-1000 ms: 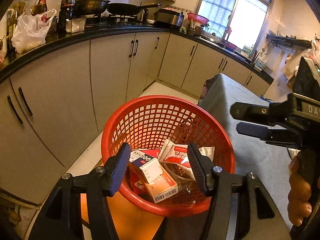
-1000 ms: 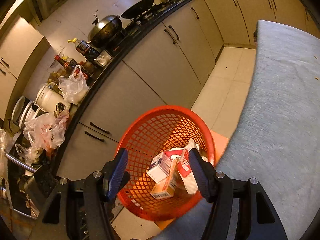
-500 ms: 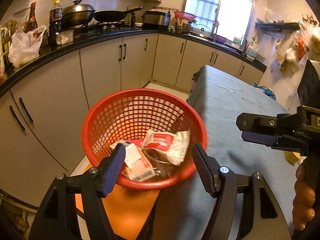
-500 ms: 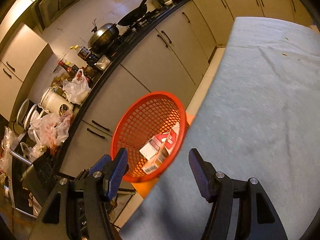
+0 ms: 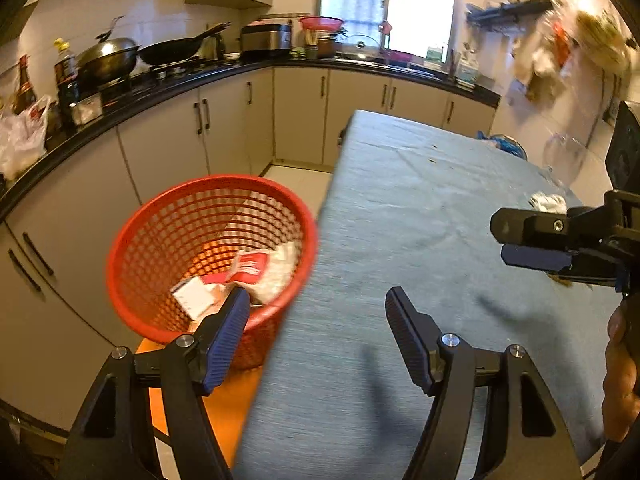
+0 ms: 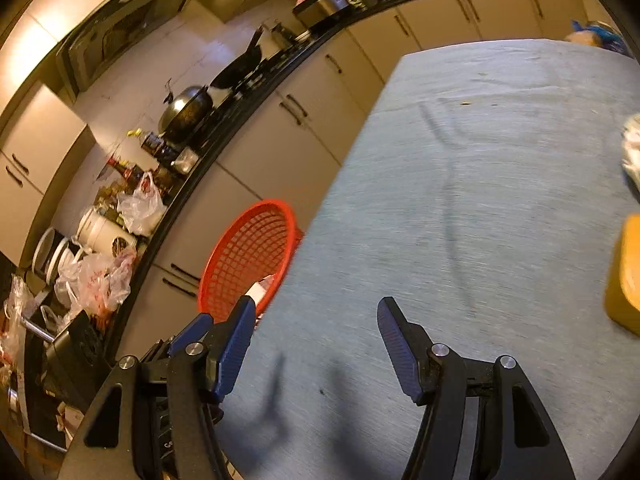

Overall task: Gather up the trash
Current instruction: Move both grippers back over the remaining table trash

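Grey-blue cloth covers the table point(image 5: 420, 208), and over its near edge the left gripper point(image 5: 316, 320) hangs with nothing between its jaws, which have just been opening. The right gripper point(image 6: 316, 332) hovers likewise, wide and empty. Just beside the table's left edge stands the red mesh basket point(image 5: 160, 232), holding cartons and a crumpled red-and-white wrapper point(image 5: 260, 268). Farther right on the cloth lies a crumpled white scrap point(image 5: 548, 202)

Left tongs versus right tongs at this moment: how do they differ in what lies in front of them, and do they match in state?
The left tongs straddle the table's edge: one finger overlaps the red basket with its cartons and wrappers, while the right tongs sit mostly over the blue-grey tablecloth, the basket off to their left. The left tongs' jaws have just been opening; the right tongs' gap looks steady. Both are open, with nothing between the fingers.
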A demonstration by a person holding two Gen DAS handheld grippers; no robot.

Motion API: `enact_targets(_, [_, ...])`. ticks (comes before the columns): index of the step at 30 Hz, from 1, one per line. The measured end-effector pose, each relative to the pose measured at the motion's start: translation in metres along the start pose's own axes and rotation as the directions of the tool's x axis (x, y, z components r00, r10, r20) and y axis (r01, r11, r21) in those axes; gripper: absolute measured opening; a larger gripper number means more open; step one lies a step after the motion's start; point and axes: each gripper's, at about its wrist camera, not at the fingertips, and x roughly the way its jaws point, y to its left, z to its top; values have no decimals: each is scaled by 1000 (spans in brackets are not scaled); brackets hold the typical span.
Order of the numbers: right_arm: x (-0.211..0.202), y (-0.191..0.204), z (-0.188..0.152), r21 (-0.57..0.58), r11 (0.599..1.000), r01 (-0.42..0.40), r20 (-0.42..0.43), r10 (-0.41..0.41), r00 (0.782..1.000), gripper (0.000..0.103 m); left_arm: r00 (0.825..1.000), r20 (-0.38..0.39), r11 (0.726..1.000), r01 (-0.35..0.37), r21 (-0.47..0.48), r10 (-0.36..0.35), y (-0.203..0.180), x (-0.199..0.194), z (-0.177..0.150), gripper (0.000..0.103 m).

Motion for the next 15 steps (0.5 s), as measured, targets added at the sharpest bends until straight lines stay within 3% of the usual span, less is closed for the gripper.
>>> enact_targets(15, [-82,-60,-17,75,997,16,126,-25,992,71,999,-36,989,42,145,-37,-80,8,-6,70])
